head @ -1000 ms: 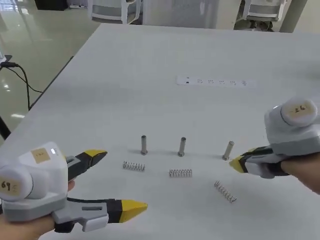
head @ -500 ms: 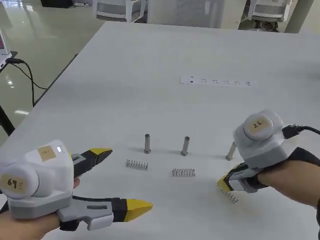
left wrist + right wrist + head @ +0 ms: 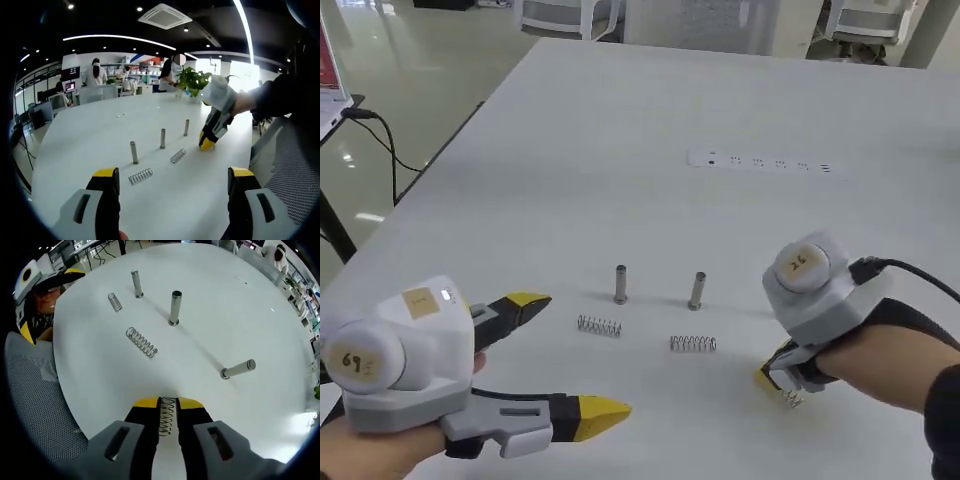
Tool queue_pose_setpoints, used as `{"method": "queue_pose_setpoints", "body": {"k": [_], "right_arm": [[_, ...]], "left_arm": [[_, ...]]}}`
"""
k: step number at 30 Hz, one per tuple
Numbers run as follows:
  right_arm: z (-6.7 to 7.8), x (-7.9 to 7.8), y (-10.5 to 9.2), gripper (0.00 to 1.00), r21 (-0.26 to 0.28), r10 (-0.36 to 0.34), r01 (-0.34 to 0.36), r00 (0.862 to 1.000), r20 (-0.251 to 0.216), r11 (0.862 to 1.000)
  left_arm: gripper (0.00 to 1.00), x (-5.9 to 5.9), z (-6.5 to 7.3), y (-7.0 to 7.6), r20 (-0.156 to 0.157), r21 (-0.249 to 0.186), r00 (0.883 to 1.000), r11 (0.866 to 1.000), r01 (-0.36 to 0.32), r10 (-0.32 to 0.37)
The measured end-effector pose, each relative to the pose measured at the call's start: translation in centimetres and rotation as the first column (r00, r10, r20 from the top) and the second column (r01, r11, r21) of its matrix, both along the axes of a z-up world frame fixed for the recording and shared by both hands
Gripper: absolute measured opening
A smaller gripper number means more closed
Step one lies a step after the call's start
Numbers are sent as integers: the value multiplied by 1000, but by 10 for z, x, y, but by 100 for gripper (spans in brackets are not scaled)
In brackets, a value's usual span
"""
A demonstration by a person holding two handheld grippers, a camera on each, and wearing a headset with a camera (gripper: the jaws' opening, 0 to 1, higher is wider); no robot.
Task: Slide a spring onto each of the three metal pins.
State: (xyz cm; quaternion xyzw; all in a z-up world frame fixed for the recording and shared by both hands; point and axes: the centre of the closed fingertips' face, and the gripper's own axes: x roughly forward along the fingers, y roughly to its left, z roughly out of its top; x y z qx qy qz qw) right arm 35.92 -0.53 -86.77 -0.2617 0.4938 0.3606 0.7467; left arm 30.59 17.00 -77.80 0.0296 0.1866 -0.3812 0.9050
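Pinching a small steel coil spring [image 3: 166,422] on white desk [image 3: 210,315], right gripper [image 3: 168,403] jaws clamped, left gripper [image 3: 173,175] jaws apart.

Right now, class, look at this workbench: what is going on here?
A person works with a gripper in each hand. The right gripper has its fingers closed on a spring, low at the white table. The left gripper is open and holds nothing. The left pin, middle pin and right pin stand bare, and two other springs lie on the table beside them.
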Motion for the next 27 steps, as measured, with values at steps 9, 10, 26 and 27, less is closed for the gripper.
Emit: {"method": "queue_pose_setpoints", "body": {"k": [9,10,26,27], "right_arm": [[14,4,-3,13,61,-39,37,999,30,997],[18,5,-1,13,78,-48,45,998,35,996],[133,15,62,13,449,-105,4,974,200,894],[141,13,67,13,469,-104,-3,974,202,883]], "left_arm": [[88,0,6,-8,13,0,1000,1000,21,-21],[88,0,7,-10,15,-1,1000,1000,25,-25],[73,1,25,-58,-3,-68,986,984,165,-165],[71,2,27,-62,-6,-85,985,981,174,-175]]}}
